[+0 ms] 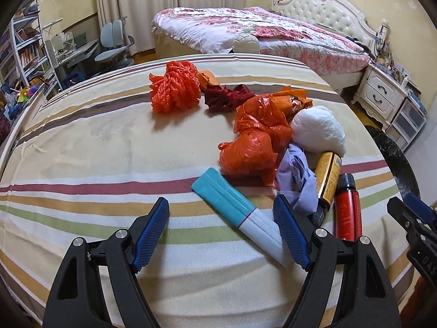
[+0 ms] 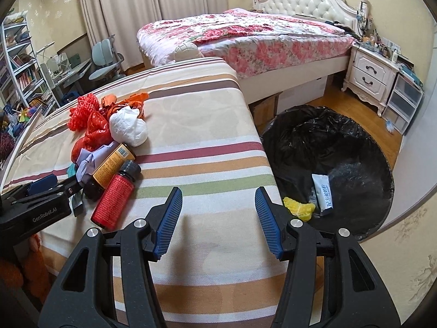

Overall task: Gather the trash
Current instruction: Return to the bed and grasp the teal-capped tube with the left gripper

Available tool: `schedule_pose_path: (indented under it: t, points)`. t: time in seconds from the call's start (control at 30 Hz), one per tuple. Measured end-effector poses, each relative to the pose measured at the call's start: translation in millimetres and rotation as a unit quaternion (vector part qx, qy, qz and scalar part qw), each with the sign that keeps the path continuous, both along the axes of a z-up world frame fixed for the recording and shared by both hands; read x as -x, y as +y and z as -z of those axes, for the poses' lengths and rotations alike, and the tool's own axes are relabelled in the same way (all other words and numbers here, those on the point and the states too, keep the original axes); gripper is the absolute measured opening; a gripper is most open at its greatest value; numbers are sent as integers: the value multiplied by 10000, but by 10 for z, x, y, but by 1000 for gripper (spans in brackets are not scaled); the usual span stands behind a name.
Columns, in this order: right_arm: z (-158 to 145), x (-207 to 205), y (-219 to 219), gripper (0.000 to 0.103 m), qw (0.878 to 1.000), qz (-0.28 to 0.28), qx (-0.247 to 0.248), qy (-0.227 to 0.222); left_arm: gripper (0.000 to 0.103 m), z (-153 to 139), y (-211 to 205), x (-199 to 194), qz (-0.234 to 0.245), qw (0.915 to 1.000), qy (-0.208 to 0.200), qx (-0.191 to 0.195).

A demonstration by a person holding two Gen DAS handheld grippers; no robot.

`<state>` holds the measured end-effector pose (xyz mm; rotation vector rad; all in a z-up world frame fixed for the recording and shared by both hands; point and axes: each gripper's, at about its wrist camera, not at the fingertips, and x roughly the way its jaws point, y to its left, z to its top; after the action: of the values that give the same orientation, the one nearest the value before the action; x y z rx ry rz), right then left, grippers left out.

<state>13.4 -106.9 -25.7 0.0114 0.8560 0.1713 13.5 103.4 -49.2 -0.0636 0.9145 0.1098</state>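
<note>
Bedroom setting: striped table cover (image 1: 109,142) carries a clutter of trash, with a black-lined bin (image 2: 327,142) on the floor beside its edge, placed to receive items. Left gripper (image 1: 221,213) hangs with jaws apart, straddling a teal-and-white packet (image 1: 232,207), pads not touching it; judged lined up for a pick. Right gripper (image 2: 218,216) stands apart and empty over bare cloth near the bin side. Remaining: orange bags (image 1: 254,136), white wad (image 1: 318,129), 2 bottles (image 1: 348,207). Bin already holds 2 items (image 2: 300,207). Lilac scrap (image 1: 297,180) is partly covered; bottle labels unreadable.
</note>
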Motion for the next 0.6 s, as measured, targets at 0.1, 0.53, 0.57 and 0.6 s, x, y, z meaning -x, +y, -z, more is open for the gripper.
schedule_pose_path:
  t: [0.1,0.53,0.57,0.6]
  points:
    - [4,11,29,54,10000,-46,-10,4,76,2,45,73,-9,10000,29,32]
    - [27,63,79,54,9999,-120,-26,19,75,-5,232,212,-85,9999,67,102]
    - [26,68,90,54,9999,-132,-27,18,72,-8,217,220,-32,9999,47,96]
    - [23,70,101,54,9999,-146,-26,17,67,-10,197,221,8,10000,29,53]
